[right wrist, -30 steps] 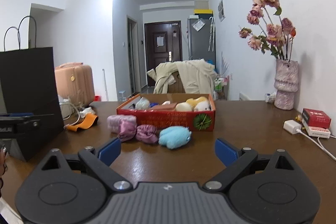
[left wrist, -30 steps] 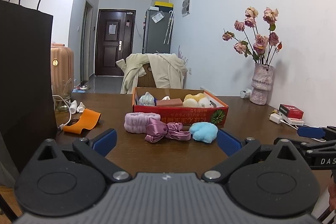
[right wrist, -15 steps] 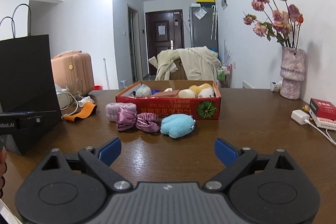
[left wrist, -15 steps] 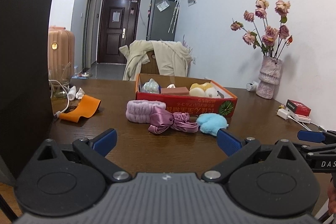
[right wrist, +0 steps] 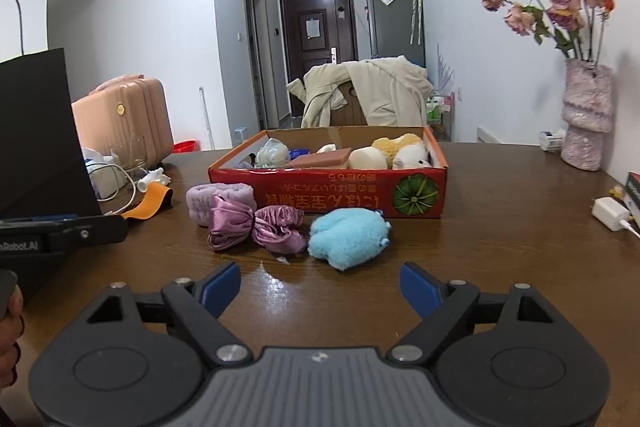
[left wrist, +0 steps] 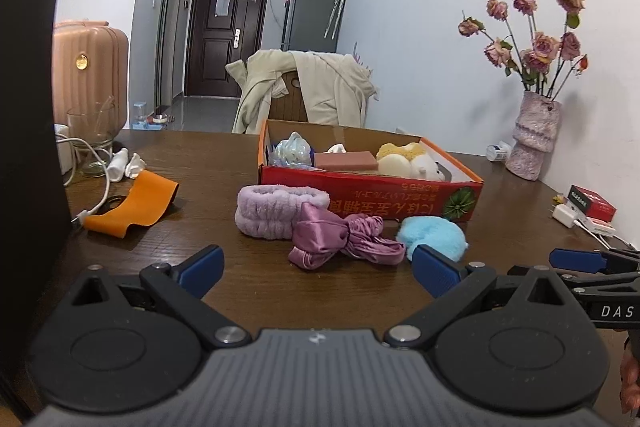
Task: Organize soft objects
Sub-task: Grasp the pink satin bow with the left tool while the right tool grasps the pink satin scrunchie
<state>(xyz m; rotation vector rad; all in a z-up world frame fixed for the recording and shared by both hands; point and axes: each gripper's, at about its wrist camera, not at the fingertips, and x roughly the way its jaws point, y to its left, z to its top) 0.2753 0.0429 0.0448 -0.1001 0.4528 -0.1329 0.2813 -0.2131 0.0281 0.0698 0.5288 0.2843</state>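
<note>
A red cardboard box (left wrist: 400, 193) (right wrist: 352, 189) holds several soft items on the brown table. In front of it lie a lilac fluffy headband (left wrist: 276, 213) (right wrist: 220, 197), a purple satin bow scrunchie (left wrist: 340, 241) (right wrist: 256, 227) and a light blue plush toy (left wrist: 434, 237) (right wrist: 346, 237). My left gripper (left wrist: 318, 269) is open and empty, just short of the scrunchie. My right gripper (right wrist: 320, 287) is open and empty, just short of the blue plush.
A black paper bag (left wrist: 28, 127) (right wrist: 40, 131) stands at the left. An orange strap (left wrist: 132, 205), white cables and a glass (left wrist: 90, 139) lie beside it. A vase of dried roses (left wrist: 534, 139) (right wrist: 586, 123), a charger (right wrist: 610, 213) and a red packet (left wrist: 592, 203) are at the right.
Both grippers have moved forward toward the soft items and tilted down a little; the objects appear larger. Both remain open and empty.
</note>
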